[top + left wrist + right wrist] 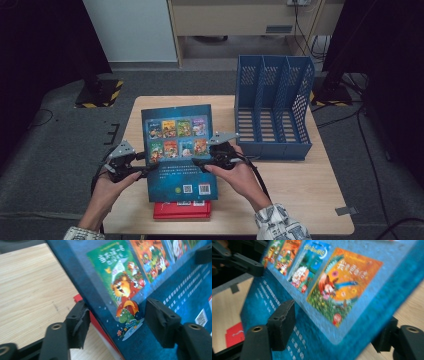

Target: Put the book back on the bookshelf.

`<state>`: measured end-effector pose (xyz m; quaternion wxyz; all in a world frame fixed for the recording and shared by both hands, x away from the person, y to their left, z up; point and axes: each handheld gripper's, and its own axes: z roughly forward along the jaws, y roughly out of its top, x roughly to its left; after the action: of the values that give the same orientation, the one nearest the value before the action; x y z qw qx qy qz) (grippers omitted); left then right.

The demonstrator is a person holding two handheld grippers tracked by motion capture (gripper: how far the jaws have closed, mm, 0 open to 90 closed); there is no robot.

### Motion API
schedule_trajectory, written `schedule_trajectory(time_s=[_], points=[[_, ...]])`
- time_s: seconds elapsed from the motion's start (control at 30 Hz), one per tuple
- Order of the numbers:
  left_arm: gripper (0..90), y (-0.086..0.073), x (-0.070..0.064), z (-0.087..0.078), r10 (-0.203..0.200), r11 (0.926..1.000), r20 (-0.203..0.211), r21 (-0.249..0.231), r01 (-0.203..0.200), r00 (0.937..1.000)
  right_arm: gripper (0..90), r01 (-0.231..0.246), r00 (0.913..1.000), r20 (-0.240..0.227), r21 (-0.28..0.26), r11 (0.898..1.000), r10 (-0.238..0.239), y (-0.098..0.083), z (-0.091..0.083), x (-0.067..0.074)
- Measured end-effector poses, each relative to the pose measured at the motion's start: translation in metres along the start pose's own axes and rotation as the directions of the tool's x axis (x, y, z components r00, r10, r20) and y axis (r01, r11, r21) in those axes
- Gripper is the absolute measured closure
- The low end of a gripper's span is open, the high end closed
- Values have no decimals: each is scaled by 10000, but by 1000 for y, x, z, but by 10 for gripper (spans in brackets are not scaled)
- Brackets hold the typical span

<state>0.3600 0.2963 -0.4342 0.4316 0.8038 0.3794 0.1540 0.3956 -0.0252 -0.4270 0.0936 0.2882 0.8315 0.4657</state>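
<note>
A blue picture book [180,150] with its back cover up, showing rows of small cover pictures, is tilted above the table with its far edge raised. My left gripper [145,162] clamps its left edge: in the left gripper view [118,325] one pad lies on the cover and the other under the edge. My right gripper [200,162] holds the right edge; in the right gripper view [334,327] one pad sits on the cover and the other jaw goes beneath the book [337,290]. A red book [182,210] lies flat under the blue one's near edge.
A blue three-slot file rack [272,107] stands at the back right of the wooden table [300,200], slots facing up and toward me. Bare tabletop lies left of the books and in front of the rack. Grey carpet surrounds the table.
</note>
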Motion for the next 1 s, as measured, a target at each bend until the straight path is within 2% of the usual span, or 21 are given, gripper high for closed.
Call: schedule_trajectory(time_s=[0.23, 0.53, 0.7, 1.0], points=[[410, 5, 0, -4, 62, 9997, -96, -247, -65, 9999, 346, -13, 10000, 88, -137, 9999, 14, 6, -2, -1], [460, 15, 1, -9, 170, 9981, -592, -575, -204, 9981, 395, 106, 9995, 315, -386, 9992, -94, 15, -5, -3], [502, 21, 1, -14, 405, 9964, -824, -709, -463, 9958, 439, 160, 9991, 404, -546, 9984, -138, 23, -10, -5], [530, 26, 2, -17, 424, 9941, -1101, -947, -530, 9930, 491, 262, 9985, 502, -868, 9959, -219, 31, -14, -5]])
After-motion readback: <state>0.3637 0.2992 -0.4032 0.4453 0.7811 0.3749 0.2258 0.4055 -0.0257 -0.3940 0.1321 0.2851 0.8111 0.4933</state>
